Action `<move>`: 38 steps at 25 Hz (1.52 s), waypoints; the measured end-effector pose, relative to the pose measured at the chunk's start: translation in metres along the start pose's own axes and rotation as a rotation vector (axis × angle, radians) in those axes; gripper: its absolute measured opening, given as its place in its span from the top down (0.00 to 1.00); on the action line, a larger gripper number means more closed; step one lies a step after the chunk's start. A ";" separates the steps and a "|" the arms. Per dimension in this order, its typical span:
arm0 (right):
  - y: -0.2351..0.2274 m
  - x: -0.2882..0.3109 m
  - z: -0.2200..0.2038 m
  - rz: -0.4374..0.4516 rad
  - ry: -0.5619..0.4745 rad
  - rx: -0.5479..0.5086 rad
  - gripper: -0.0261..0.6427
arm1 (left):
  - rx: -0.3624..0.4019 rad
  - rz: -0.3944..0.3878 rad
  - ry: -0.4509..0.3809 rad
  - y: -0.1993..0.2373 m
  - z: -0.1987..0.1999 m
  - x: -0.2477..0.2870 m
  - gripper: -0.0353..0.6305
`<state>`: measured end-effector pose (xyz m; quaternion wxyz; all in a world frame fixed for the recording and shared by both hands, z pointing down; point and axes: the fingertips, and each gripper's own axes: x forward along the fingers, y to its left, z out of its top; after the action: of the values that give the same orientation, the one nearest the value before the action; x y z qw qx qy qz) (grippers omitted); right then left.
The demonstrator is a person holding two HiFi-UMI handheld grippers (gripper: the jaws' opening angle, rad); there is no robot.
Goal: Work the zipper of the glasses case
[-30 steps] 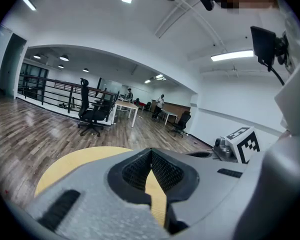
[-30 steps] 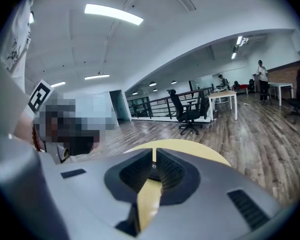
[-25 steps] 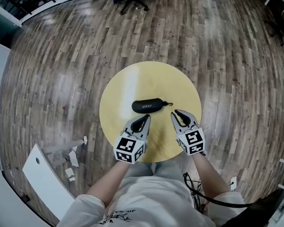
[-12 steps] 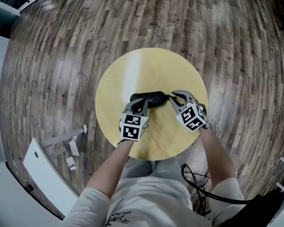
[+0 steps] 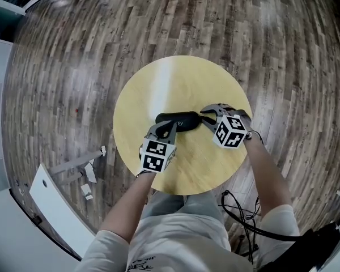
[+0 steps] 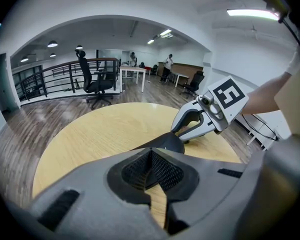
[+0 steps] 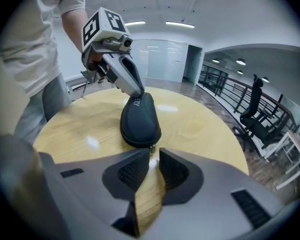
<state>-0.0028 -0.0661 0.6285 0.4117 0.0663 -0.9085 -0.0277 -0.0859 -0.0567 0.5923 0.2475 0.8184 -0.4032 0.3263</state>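
Observation:
A black zipped glasses case (image 5: 178, 119) lies across the middle of the round yellow table (image 5: 181, 81). My left gripper (image 5: 169, 128) is shut, and its tips rest on the top of the case's near-left part (image 6: 162, 143), with nothing between them. My right gripper (image 5: 205, 115) is at the case's right end. Its jaws stand a narrow gap apart (image 7: 154, 151), and the small zipper pull (image 7: 151, 148) sits right at the mouth of that gap. In the right gripper view the case (image 7: 140, 119) runs away from me, with the left gripper (image 7: 137, 91) on its far part.
The table stands on a wood-plank floor. A white board (image 5: 56, 214) and scraps (image 5: 88, 186) lie on the floor at the lower left, and a black cable (image 5: 241, 208) trails by my right arm. An office chair (image 6: 92, 81) and railing are farther off.
Both grippers moved forward from the table's near edge to the case. The left one went from open to shut on top of it. The right one swung round to the zipper end.

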 end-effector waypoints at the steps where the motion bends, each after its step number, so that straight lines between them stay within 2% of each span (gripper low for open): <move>1: 0.002 0.003 0.003 0.024 -0.001 -0.014 0.90 | -0.002 0.006 0.002 0.003 0.000 0.000 0.94; 4: 0.008 0.010 0.008 0.081 -0.008 -0.020 0.89 | -0.013 0.015 0.010 0.010 -0.002 -0.002 0.94; 7: 0.011 0.013 0.008 0.131 0.006 -0.034 0.89 | 0.009 0.003 0.026 0.011 -0.005 -0.001 0.94; 13: 0.015 0.016 0.009 0.276 0.101 -0.181 0.89 | 0.021 -0.013 0.046 0.009 -0.008 -0.002 0.94; 16: 0.018 0.017 0.008 0.335 0.134 -0.214 0.91 | 0.018 -0.009 0.042 0.009 -0.008 -0.001 0.94; 25: 0.016 0.012 0.007 0.281 0.169 -0.191 0.93 | 0.015 -0.015 0.039 0.009 -0.008 -0.002 0.94; 30: 0.017 0.016 0.009 0.280 0.148 -0.183 0.92 | 0.017 -0.013 0.043 0.010 -0.010 -0.002 0.94; 34: 0.016 0.016 0.008 0.332 0.137 -0.189 0.89 | 0.012 -0.019 0.044 0.008 -0.007 -0.001 0.94; 38: 0.020 0.017 0.009 0.459 0.154 -0.229 0.88 | 0.011 -0.024 0.047 0.007 -0.008 -0.002 0.94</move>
<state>-0.0224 -0.0487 0.6369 0.4798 -0.1864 -0.8568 -0.0314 -0.0953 -0.0538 0.5970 0.2564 0.8167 -0.3854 0.3446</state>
